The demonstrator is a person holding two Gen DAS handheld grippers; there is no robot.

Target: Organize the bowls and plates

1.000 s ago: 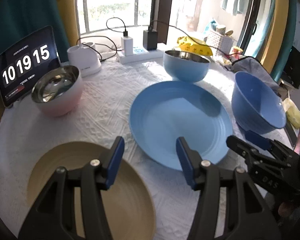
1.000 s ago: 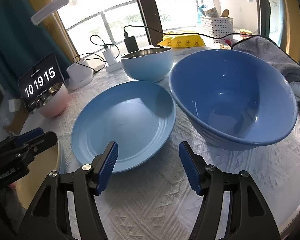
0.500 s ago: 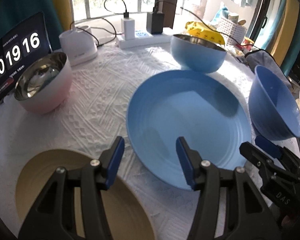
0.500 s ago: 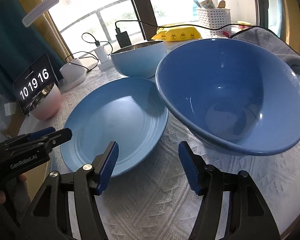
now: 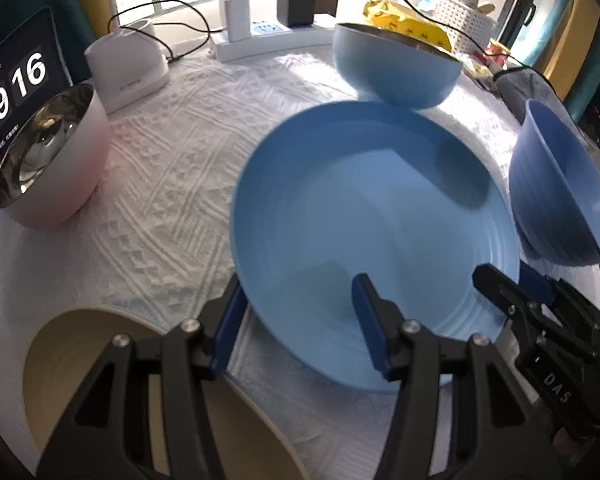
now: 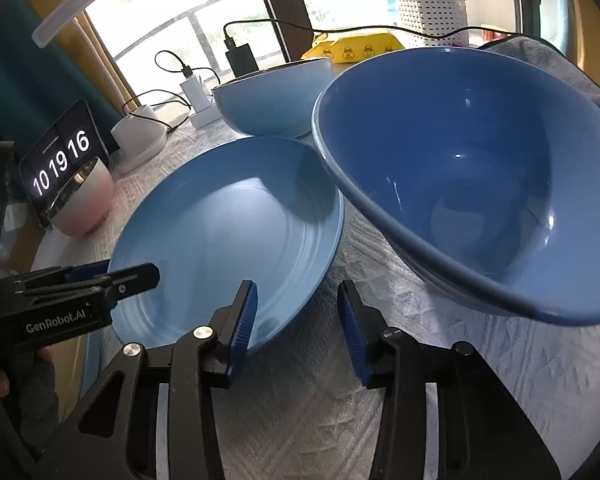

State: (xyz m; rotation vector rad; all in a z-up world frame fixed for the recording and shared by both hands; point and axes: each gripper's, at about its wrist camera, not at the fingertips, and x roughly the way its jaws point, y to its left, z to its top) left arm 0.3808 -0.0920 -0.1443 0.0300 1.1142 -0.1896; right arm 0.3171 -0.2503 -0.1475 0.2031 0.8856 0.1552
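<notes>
A light blue plate lies mid-table on the white cloth. My left gripper is open and straddles the plate's near-left rim, one finger outside it and one over the plate. My right gripper is at the near-right rim; its jaws are closing with the rim between them, and no pad visibly presses on it. A dark blue bowl sits to the right. A light blue steel-lined bowl stands behind, a pink steel-lined bowl at the left and a tan plate near left.
A tablet clock, a white device and a power strip with cables line the back edge. A yellow pack, a white basket and a grey cloth lie at the back right.
My left gripper came forward and down onto the blue plate's rim. The right gripper's jaws have narrowed, and it edged closer to the plate and the dark blue bowl.
</notes>
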